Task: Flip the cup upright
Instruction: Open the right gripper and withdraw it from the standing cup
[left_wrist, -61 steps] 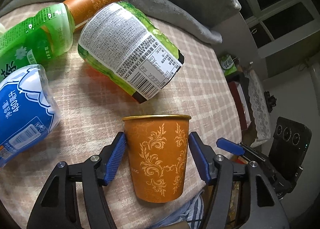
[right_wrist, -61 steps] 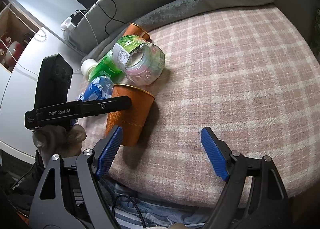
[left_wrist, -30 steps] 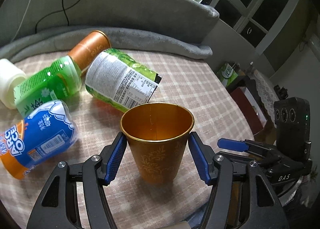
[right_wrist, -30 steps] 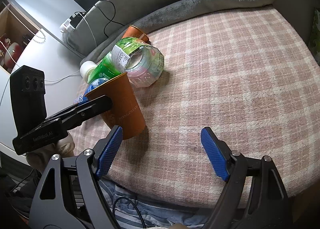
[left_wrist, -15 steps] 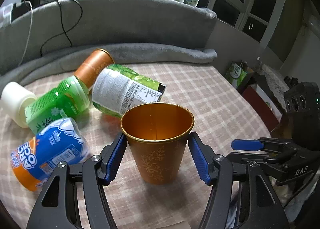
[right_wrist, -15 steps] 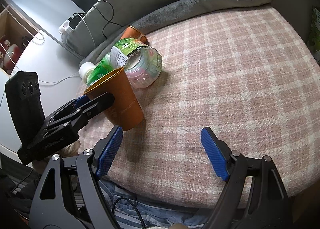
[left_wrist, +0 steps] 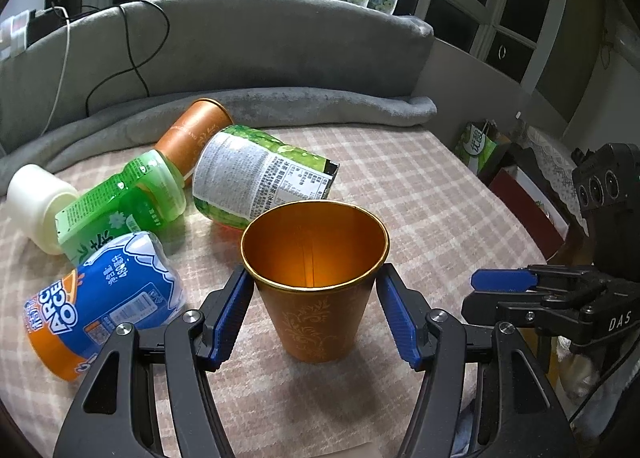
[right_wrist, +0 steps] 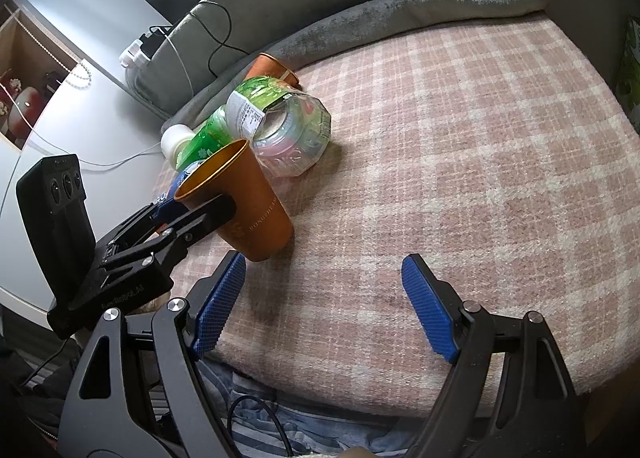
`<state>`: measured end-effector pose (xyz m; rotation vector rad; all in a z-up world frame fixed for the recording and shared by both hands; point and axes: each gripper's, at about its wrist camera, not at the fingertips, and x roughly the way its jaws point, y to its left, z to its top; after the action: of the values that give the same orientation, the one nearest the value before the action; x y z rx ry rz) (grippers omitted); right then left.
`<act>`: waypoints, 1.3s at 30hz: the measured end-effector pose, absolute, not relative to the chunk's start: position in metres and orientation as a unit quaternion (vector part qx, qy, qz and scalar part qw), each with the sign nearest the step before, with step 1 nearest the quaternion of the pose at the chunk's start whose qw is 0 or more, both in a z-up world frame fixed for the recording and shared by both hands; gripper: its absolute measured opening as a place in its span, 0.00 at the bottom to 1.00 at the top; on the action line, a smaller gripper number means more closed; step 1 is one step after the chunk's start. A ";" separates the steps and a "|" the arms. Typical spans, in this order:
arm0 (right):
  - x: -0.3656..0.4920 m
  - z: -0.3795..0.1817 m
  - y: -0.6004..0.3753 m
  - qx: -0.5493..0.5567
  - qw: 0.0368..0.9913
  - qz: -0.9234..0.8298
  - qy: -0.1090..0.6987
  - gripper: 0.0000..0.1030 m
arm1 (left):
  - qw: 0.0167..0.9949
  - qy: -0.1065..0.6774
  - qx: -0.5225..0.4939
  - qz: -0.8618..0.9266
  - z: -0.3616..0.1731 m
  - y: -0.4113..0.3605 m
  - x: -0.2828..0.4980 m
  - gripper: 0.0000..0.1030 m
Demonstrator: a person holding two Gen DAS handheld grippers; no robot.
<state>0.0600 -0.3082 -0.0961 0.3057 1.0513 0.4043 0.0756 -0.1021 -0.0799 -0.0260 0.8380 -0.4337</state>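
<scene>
Since two seconds ago, the cup (left_wrist: 316, 282) has been swung from mouth-down to mouth-up. It is clamped just below the rim by the left gripper (left_wrist: 314, 314), a hold that keeps the base free to be seated. The long axis is nearly vertical, tilted slightly, the base at the plaid blanket (left_wrist: 420, 194), near edge. The right gripper (right_wrist: 320, 306) is held wide open and empty. Bottles (left_wrist: 260, 182) lie just behind.
</scene>
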 end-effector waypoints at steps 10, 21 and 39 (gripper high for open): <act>0.059 -0.097 -0.309 0.145 0.835 0.191 0.495 0.81 | 0.888 0.406 -0.006 -0.215 -0.080 -0.105 0.067 0.61; 0.056 -0.094 -0.310 0.145 0.836 0.191 0.493 0.81 | 0.884 0.412 -0.007 -0.221 -0.080 -0.106 0.061 0.61; 0.045 -0.082 -0.299 0.105 0.860 0.168 0.470 0.81 | 0.879 0.420 -0.018 -0.226 -0.077 -0.100 0.052 0.63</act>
<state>0.0454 -0.2985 -0.0823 0.2210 0.9869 0.3524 0.0524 -0.1001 -0.0774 -0.0379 0.8758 -0.4703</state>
